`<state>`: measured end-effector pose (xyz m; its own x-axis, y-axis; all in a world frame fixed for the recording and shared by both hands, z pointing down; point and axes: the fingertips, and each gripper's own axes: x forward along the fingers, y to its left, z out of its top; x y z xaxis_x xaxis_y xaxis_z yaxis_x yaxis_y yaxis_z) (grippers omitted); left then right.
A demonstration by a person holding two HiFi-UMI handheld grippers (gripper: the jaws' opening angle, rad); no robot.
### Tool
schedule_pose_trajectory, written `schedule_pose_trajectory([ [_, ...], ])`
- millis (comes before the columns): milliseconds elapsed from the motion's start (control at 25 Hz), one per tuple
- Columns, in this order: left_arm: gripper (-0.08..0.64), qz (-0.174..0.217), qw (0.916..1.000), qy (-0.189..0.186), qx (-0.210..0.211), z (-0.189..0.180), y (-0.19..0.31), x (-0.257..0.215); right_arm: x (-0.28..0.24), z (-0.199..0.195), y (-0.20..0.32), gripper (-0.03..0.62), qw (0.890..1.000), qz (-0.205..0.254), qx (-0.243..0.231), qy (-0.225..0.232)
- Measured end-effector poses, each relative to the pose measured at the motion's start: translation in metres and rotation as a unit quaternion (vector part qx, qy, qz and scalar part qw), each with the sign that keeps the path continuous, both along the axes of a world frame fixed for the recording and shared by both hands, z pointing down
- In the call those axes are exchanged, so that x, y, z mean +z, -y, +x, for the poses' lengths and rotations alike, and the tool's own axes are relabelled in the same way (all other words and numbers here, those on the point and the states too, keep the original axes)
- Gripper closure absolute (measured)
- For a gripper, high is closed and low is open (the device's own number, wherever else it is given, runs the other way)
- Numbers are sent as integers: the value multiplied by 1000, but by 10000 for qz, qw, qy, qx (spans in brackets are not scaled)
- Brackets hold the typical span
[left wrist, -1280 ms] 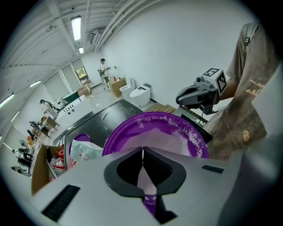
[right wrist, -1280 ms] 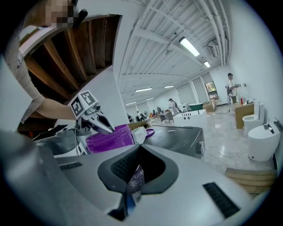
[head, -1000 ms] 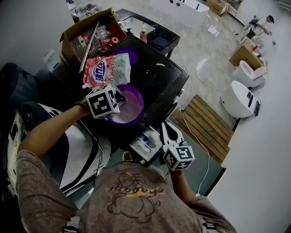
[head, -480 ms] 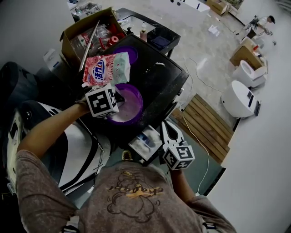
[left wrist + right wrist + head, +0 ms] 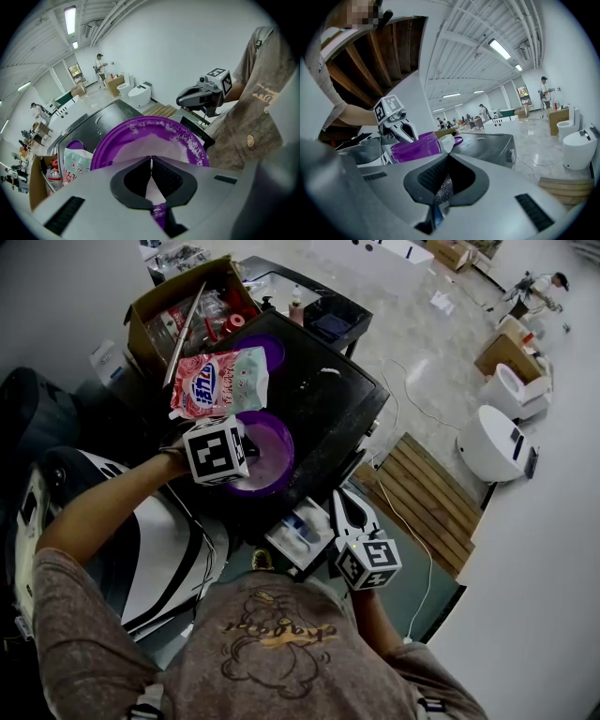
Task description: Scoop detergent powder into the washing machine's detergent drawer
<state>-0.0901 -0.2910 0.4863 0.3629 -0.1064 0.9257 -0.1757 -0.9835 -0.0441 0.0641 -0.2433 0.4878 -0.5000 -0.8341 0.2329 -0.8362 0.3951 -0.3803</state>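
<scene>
A purple bowl (image 5: 270, 451) of white detergent powder (image 5: 154, 140) stands on the black washing machine top (image 5: 328, 404). My left gripper (image 5: 244, 448) is at the bowl's near rim. In the left gripper view its jaws (image 5: 151, 161) meet at the tips, and the purple handle of a scoop (image 5: 159, 213) shows in the gap behind them. The detergent drawer (image 5: 298, 531) is pulled out of the machine's front. Just right of it my right gripper (image 5: 344, 507) is shut, with nothing seen in its jaws (image 5: 447, 155). A pink and white detergent bag (image 5: 220, 381) lies behind the bowl.
A purple lid (image 5: 267, 351) lies behind the bag. A cardboard box (image 5: 178, 306) of bottles stands at the back left. A wooden pallet (image 5: 427, 502), cables and white toilets (image 5: 497, 442) are on the floor to the right. A person (image 5: 534, 287) stands far off.
My left gripper has shifted slightly right over the bowl's near rim. The right gripper and the drawer have not moved.
</scene>
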Motion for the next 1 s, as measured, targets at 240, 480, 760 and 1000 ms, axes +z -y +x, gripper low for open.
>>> schedule_pose_trajectory([
  [240, 535, -199, 9997, 95, 124, 2, -7, 1, -1, 1, 0, 594, 10000, 26, 40, 5],
  [480, 536, -477, 9988, 22, 94, 6, -12, 1, 5, 5, -2, 594, 9999, 46, 0, -119],
  [760, 535, -797, 9968, -41, 106, 9, -20, 0, -1, 4, -1, 594, 10000, 26, 46, -51],
  [1000, 536, -1045, 9944, -82, 167, 12, -28, 4, 4, 3, -2, 594, 9999, 15, 45, -112],
])
